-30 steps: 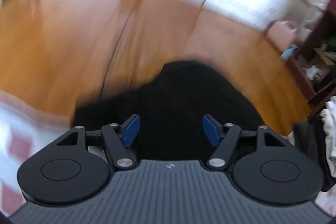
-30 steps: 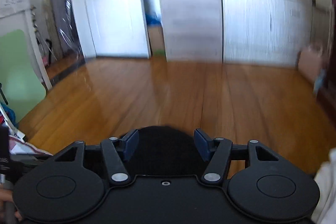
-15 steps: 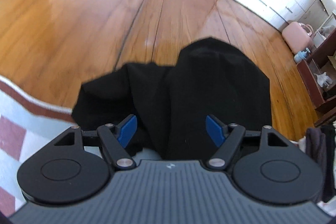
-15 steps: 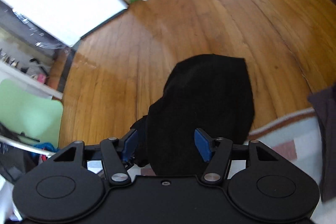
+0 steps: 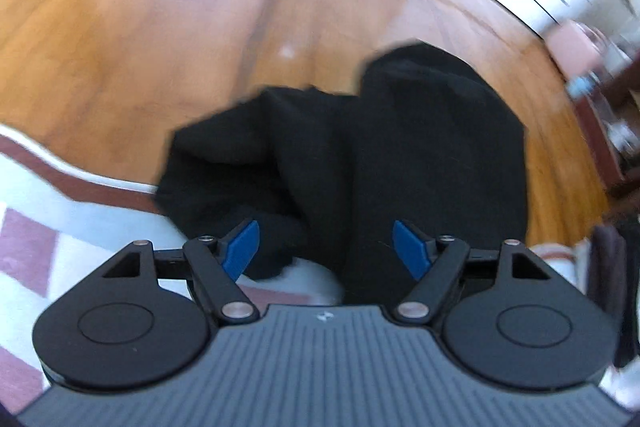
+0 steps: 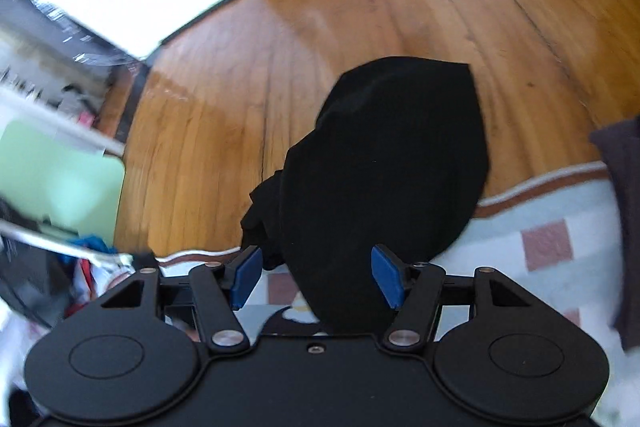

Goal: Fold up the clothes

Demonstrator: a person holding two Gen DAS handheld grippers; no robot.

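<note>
A black garment (image 5: pixel 420 155) hangs down in front of my left gripper (image 5: pixel 326 247), bunched into two lobes, its lower part over the edge of a checked cloth (image 5: pixel 48 211). The left blue pads (image 5: pixel 242 245) stand wide apart with the fabric running between them toward the body. In the right wrist view the same black garment (image 6: pixel 392 163) drapes between the spread pads (image 6: pixel 386 281) of my right gripper (image 6: pixel 316 279). Whether either gripper pinches the fabric is hidden behind the jaws.
A wooden floor (image 6: pixel 360 27) lies below and ahead. The white, pink-checked cloth (image 6: pixel 552 239) with a brown border covers the near surface. A dark garment (image 6: pixel 620 211) hangs at the right. A green chair (image 6: pixel 52 175) and clutter stand at left; dark furniture (image 5: pixel 608 115) stands at right.
Both grippers tilted down from the room toward the floor and the checked cloth. The black garment came into fuller view, hanging lower over the cloth edge. The pads stayed apart.
</note>
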